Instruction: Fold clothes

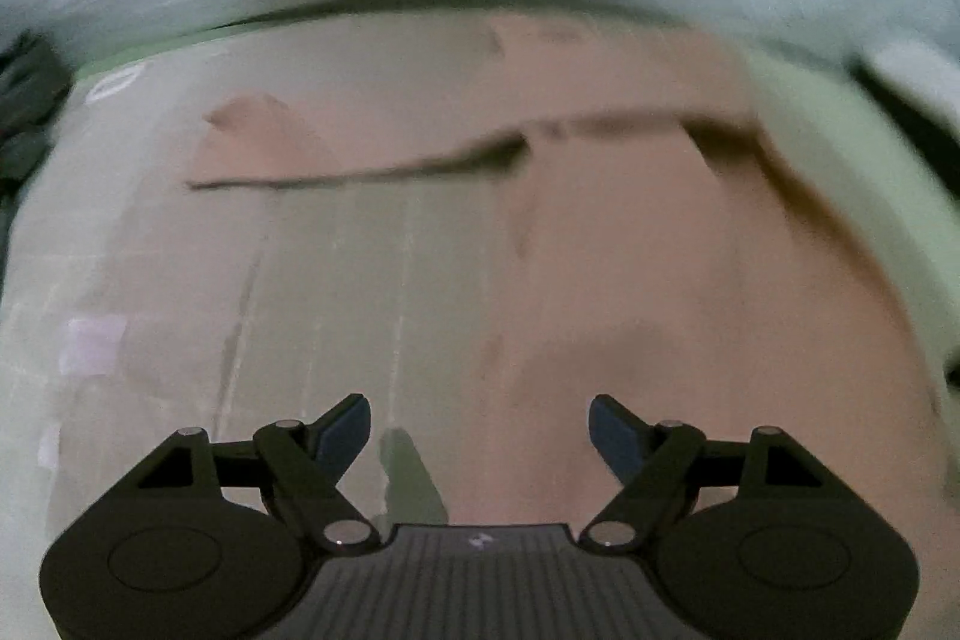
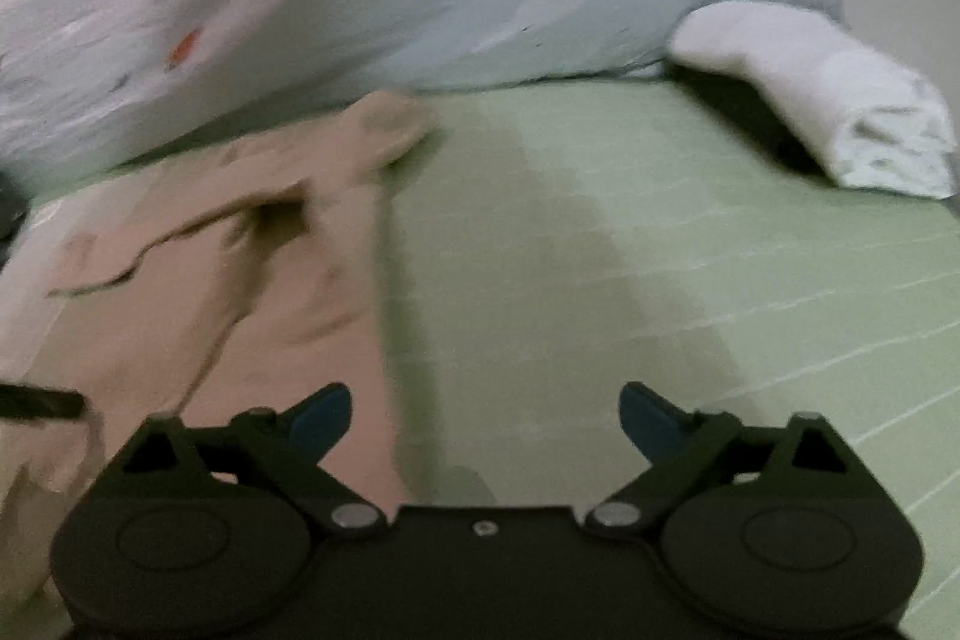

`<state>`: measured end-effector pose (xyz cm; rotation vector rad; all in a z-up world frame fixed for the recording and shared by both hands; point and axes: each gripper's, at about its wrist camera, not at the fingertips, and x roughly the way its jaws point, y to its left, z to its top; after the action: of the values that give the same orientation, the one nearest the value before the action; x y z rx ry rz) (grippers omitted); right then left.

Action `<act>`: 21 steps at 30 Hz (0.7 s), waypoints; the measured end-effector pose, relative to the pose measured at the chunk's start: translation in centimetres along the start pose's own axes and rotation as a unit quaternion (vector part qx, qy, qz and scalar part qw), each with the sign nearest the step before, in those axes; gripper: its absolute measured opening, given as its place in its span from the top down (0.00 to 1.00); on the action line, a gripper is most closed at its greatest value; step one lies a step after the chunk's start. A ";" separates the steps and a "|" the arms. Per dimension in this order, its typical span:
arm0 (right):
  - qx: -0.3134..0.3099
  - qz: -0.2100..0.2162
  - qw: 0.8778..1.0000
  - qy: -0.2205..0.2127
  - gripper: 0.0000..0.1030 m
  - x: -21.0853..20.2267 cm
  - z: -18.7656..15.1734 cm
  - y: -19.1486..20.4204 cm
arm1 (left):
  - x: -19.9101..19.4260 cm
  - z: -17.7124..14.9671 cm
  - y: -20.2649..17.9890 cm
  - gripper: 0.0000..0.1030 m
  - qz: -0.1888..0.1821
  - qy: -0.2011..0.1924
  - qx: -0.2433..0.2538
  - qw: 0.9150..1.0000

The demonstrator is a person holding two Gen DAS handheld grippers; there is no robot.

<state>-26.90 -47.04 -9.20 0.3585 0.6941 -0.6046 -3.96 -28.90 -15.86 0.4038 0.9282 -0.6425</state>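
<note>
On the green sheet, a pink garment is seen spread toward the left, partly folded, with a rolled white cloth far right. The left gripper is held wide and empty over the pink fabric; the right gripper is likewise wide, gripping nothing. A single layer could be missed, or the fold dragged askew, if the blurred approach is rushed

green sheet lies bare; white bundle blocks its far right.
</note>
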 end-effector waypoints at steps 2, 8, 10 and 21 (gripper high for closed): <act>-0.003 0.009 1.000 0.018 0.19 0.2 -0.6 1.4 | -0.2 -0.8 0.1 0.16 -0.003 -0.001 0.024 1.000; 0.026 -0.012 0.998 0.048 0.47 0.7 -2.1 3.3 | -0.1 -1.5 1.8 0.04 -0.021 0.007 0.058 0.998; 0.033 -0.026 0.998 0.046 0.82 0.6 -2.0 3.4 | 0.1 -1.9 2.5 0.00 -0.032 0.010 0.055 0.998; -0.048 -0.042 0.998 0.003 0.97 -3.2 -0.6 8.9 | 0.0 -2.3 4.6 0.00 -0.071 0.028 0.025 0.997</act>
<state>-23.54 -38.57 -6.50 0.2435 0.7437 -0.6483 -2.29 -24.15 -16.93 0.4037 1.0015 -0.7890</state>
